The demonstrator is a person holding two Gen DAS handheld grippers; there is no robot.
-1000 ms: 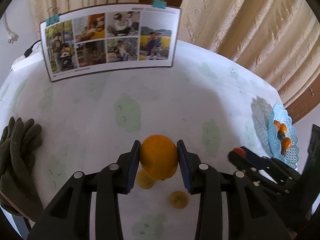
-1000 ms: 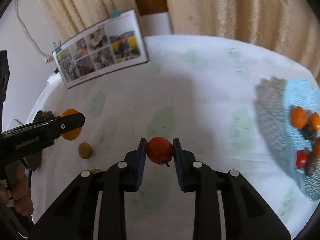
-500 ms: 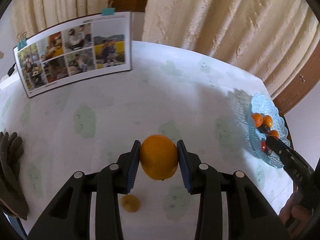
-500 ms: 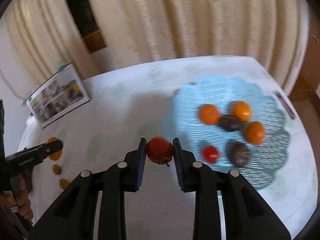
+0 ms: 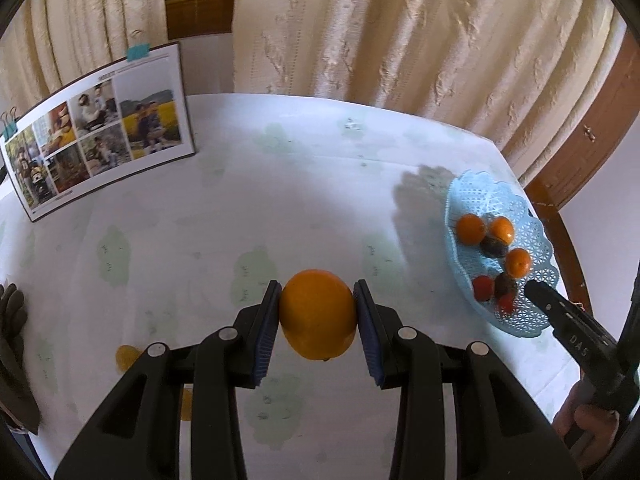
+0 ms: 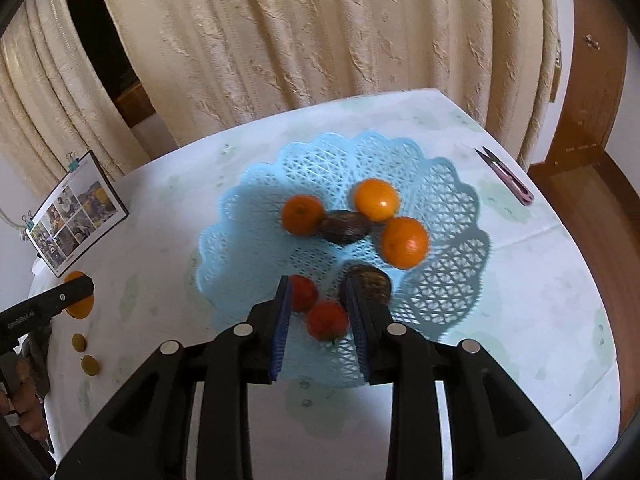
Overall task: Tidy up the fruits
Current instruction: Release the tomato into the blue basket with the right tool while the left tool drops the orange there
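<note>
My left gripper [image 5: 317,322] is shut on a large orange [image 5: 318,314] and holds it above the table. My right gripper [image 6: 319,322] is open over the near part of the blue lattice basket [image 6: 256,200]. A red tomato [image 6: 327,320] sits between its pads, free of both, blurred. The basket holds three small oranges [image 6: 404,242], two dark fruits [image 6: 344,226] and another red tomato [image 6: 302,292]. In the left wrist view the basket [image 5: 472,192] lies at the right with the right gripper [image 5: 538,292] over it. The left gripper [image 6: 82,288] shows at the left.
Two small yellow fruits [image 6: 90,364] lie on the white tablecloth at the left; one shows in the left wrist view [image 5: 126,356]. A photo board [image 5: 100,128] stands at the back left. Dark gloves [image 5: 12,344] lie at the left edge. Pink snips [image 6: 506,176] lie right of the basket.
My right gripper moved over the basket and opened, letting go of the red tomato. My left gripper carried the orange rightward toward the basket.
</note>
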